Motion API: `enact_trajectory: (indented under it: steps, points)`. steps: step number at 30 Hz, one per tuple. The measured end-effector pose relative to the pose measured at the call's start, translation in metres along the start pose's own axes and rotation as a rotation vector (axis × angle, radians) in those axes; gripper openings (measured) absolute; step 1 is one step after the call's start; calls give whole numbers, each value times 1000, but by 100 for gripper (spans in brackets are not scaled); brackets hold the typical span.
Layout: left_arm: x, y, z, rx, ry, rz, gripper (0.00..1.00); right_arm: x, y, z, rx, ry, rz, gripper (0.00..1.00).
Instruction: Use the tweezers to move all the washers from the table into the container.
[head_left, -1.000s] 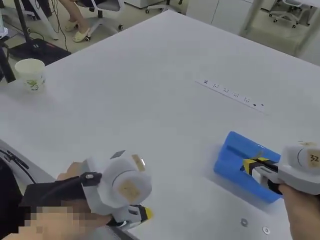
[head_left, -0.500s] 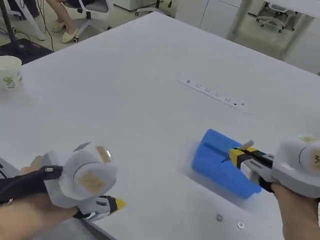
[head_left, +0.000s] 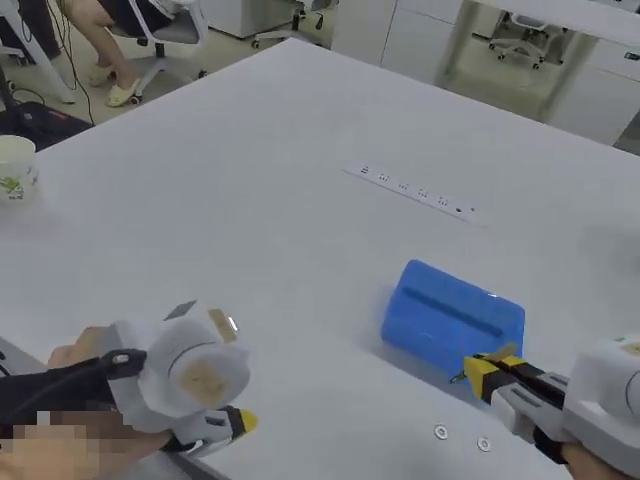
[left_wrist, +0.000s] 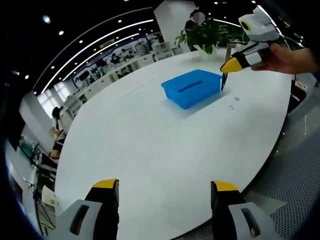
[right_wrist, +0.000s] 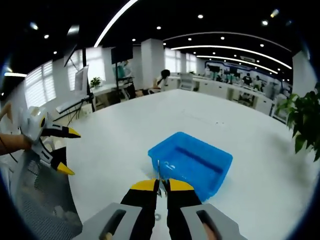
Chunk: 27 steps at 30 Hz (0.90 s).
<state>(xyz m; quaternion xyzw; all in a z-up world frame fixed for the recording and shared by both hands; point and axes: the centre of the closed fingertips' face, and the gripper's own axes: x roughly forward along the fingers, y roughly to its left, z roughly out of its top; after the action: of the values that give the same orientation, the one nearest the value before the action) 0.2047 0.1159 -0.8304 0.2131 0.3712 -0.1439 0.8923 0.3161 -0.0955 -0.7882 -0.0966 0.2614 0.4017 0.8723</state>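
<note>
A: Starting at the near edge of the bench (head_left: 300, 210), there's the left gripper (head_left: 243, 421), low on the left, hanging right over that edge. What's it carrying?

B: Nothing! In the left gripper view its two yellow-tipped fingers (left_wrist: 106, 183) stand wide apart, with bare white bench between them.

A: And the right gripper (head_left: 487, 368), further right along that same edge?

B: Pinched tight on the tweezers (right_wrist: 159, 172). The yellow tips nearly meet, and the thin metal legs poke out from between them.

A: Where are the tweezers aimed?

B: Down at the bench, with the tip just beside the near wall of the blue container (head_left: 440, 335). I can't tell if the tip touches anything.

A: Now the washers, where are they?

B: On the bench, not in the container! One washer (head_left: 441, 432) and a second washer (head_left: 484, 443) lie flat, just beside each other, between the near edge and the container. They're right below the right gripper and apart from the tweezer tip.

A: And the container itself?

B: It's an open-topped blue tray, sitting upright on the right part of the bench, near the front edge. I can't make out if anything lies inside.

A: Beyond it?

B: A row of sockets (head_left: 415, 190) is set into the middle of the bench. A paper cup (head_left: 12, 172) stands well away at the left edge. Past the far edge there are office chairs (head_left: 520, 25) and a seated person (head_left: 110, 50).
</note>
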Motion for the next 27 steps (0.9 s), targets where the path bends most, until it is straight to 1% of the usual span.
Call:
enact_trajectory:
  steps: [5,6,7,12,16,18,20,21,23,26,27]
  points:
    - [0,-3,0,13,-5,-19,76,0,3,-17,16,37,-9,3]
    - [0,-4,0,17,-6,-22,76,1,4,-23,23,57,-5,3]
    - [0,-4,0,18,-8,-27,76,1,4,-26,31,65,-9,3]
    - [0,-4,1,8,-21,-37,76,3,3,-36,43,88,-30,3]
    - [0,-5,1,9,-23,-48,76,3,4,-40,52,98,-38,3]
    - [0,-5,2,11,-28,-44,76,5,4,-41,49,102,-44,3]
    - [0,-6,2,12,-30,-49,76,7,7,-43,45,115,-51,3]
    - [0,-6,1,15,-26,-49,76,7,6,-41,47,97,-60,3]
    - [0,-6,1,22,-26,-48,76,6,4,-41,49,102,-64,3]
    - [0,-7,3,21,-31,-51,76,5,5,-41,75,102,-66,3]
    - [0,-7,2,21,-30,-51,76,5,5,-41,71,102,-67,3]
